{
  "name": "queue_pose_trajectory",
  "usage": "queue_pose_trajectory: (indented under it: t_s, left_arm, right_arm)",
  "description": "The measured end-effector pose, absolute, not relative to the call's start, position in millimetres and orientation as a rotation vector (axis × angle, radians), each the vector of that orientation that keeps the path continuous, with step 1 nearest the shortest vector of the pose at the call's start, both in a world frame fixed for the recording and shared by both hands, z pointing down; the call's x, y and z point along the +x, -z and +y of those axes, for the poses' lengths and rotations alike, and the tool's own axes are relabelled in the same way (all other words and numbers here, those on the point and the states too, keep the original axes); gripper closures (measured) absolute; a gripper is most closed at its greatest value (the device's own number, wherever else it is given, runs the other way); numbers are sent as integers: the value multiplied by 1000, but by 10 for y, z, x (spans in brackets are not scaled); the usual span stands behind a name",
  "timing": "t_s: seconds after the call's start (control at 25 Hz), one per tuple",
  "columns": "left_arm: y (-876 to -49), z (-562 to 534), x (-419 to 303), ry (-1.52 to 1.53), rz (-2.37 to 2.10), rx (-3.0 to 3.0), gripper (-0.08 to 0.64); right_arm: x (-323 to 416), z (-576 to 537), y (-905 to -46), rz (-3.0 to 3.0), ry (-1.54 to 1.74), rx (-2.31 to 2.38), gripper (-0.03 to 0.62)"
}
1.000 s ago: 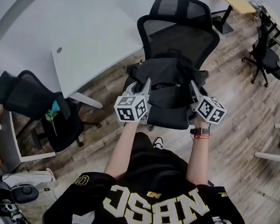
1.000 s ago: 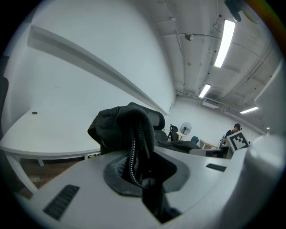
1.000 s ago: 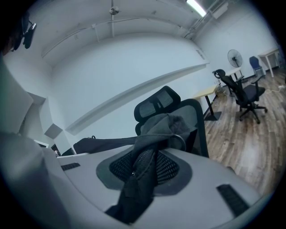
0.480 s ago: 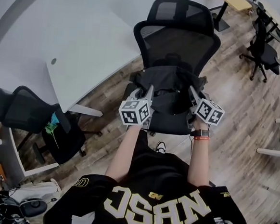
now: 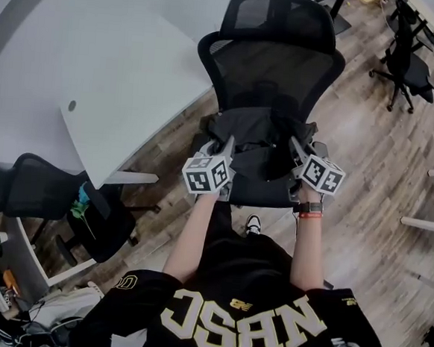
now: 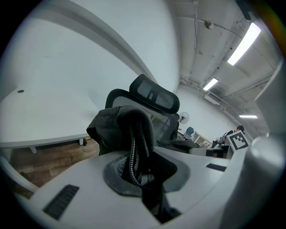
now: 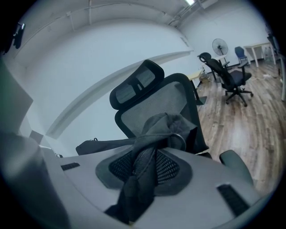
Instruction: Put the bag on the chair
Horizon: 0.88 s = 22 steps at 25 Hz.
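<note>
Head view: a black bag [image 5: 259, 133] is seen over the seat of a black mesh chair [image 5: 274, 65], close against the bottom of the backrest. It is held at both sides. The left gripper [image 5: 224, 144] is set at the bag's left edge and the right gripper [image 5: 297, 147] at its right edge, both at about the same height above the front of the seat. Whether the bag's weight already rests on the seat cannot be told.

In the left gripper view, the jaws are seen nearly together, pinched on a fold of the bag's dark fabric with a zipper running down through the pads. The rest of the bag is bunched just beyond the jaws, with the chair's headrest behind it.

In the right gripper view, the jaws are seen narrow as well, clamped on a strip of black cloth and mesh from the bag. A metal ring [image 7: 181, 139] is visible on the fabric just past the pads, and the chair's armrest [image 7: 234, 163] is seen low at the right.

A white desk [image 5: 98, 70] is placed to the left of the chair, just beside it. A second black chair [image 5: 40, 189] is seen at the lower left, with something green [image 5: 80, 205] on it. A third chair [image 5: 405, 60] is seen well apart at the upper right, on the wood floor [image 5: 382, 167]. A watch [image 5: 310, 208] is worn on the right wrist.
</note>
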<state>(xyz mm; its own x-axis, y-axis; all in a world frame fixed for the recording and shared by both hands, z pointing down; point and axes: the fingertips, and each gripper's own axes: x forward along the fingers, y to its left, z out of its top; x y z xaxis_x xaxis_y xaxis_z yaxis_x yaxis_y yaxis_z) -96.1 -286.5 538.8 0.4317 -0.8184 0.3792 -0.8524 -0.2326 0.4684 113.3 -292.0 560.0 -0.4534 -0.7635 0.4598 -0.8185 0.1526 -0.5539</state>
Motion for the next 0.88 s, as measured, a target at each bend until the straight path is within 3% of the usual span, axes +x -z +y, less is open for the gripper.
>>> queue_pose_trajectory:
  t_s: [0.88]
  left_arm:
    - [-6859, -3339, -789, -323, -1256, 1903, 509]
  right_arm:
    - [1244, -3151, -7059, -2028, -1501, 1619, 469]
